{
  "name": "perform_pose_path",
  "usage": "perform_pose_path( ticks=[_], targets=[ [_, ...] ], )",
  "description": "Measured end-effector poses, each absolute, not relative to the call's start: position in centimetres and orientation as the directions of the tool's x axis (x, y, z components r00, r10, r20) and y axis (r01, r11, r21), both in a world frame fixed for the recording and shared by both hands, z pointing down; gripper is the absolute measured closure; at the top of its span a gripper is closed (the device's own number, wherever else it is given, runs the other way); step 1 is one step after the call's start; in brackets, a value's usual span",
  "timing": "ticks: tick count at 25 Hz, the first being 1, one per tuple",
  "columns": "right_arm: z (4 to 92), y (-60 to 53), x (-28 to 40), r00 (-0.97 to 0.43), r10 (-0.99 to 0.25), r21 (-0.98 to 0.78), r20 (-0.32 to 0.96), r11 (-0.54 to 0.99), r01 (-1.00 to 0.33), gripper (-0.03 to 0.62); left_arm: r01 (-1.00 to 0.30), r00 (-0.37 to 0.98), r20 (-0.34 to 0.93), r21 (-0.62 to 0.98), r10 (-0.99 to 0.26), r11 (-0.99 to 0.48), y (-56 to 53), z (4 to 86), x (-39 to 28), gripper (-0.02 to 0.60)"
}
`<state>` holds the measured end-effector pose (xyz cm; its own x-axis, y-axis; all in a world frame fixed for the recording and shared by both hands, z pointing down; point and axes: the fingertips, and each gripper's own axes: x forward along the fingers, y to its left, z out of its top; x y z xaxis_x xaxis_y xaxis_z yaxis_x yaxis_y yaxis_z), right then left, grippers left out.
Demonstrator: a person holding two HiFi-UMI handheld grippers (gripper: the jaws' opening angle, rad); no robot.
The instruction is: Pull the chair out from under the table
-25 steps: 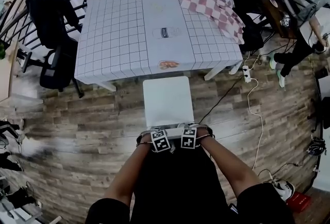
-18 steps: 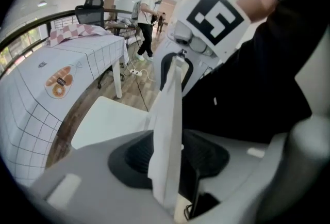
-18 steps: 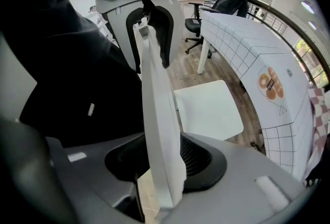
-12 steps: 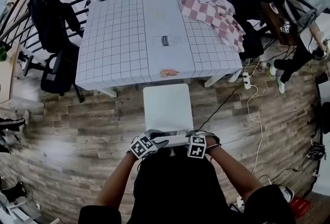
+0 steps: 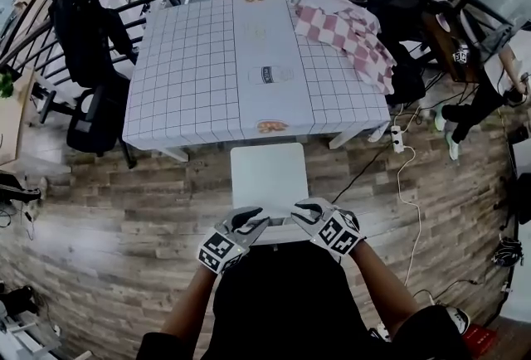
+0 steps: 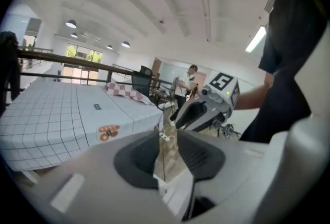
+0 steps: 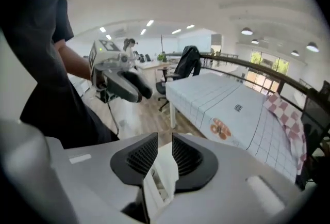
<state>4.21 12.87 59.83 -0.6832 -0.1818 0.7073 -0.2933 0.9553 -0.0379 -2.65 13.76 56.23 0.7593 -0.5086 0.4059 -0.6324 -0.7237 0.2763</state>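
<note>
Counter: the counter (image 5: 207,60) with its gridded cloth stands where it did a second ago; nothing on it has shifted.
Chair: the white chair (image 5: 270,176) stands on the wood floor between me and the counter. Its far edge is just beside the counter's near edge, and its seat is in full view. I judge it pulled out, so the task looks as good as done.
Left gripper: the left gripper (image 5: 246,221) has come up off the chair's near edge, where it sat a second ago. It now hangs above that edge, tilted outward.
Right gripper: the right gripper (image 5: 305,211) has lifted the same way, near the left one.
Jaws: both pairs have let go of the chair and are closing with nothing between them.
</note>
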Motion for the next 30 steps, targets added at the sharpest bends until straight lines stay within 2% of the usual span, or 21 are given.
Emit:
perform_pose_path(
  ticks=[5,8,11,15,18,23,30],
  targets=[
    [52.2,7.5,3.3,-0.779,-0.38,-0.056,0.498,0.883,-0.466,0.526,-0.807,0.587,0.322,0.153,-0.743,-0.571,8.0,50.5,-6.3,0.524],
    [48.8,5.3,3.9,-0.768,-0.498,-0.076,0.403,0.818,-0.57,0.545,-0.845,0.534,0.259,0.152,-0.805,-0.512,6.4,47.5,-8.0,0.552],
    [46.4,4.0,4.3,-0.76,-0.575,-0.098,0.303,0.775,-0.625,0.595,-0.851,0.523,0.265,0.106,-0.81,-0.515,6.4,46.2,-7.7,0.572],
    [44.1,3.5,4.3,-0.772,-0.597,-0.107,0.218,0.771,-0.627,0.595,-0.859,0.509,0.224,0.066,-0.831,-0.509,5.9,44.4,-6.6,0.572],
    [42.4,3.4,4.2,-0.763,-0.622,-0.103,0.173,0.759,-0.642,0.595,-0.828,0.561,0.191,0.099,-0.806,-0.553,5.3,43.6,-5.1,0.572],
    [41.2,3.4,4.4,-0.74,-0.658,-0.049,0.138,0.741,-0.669,0.595,-0.813,0.581,0.163,0.085,-0.797,-0.576,4.9,43.0,-3.5,0.572],
    [40.6,2.3,5.7,-0.674,-0.729,0.003,0.118,0.679,-0.734,0.597,-0.85,0.527,0.127,0.068,-0.84,-0.523,4.1,41.9,-3.4,0.572]
  ],
)
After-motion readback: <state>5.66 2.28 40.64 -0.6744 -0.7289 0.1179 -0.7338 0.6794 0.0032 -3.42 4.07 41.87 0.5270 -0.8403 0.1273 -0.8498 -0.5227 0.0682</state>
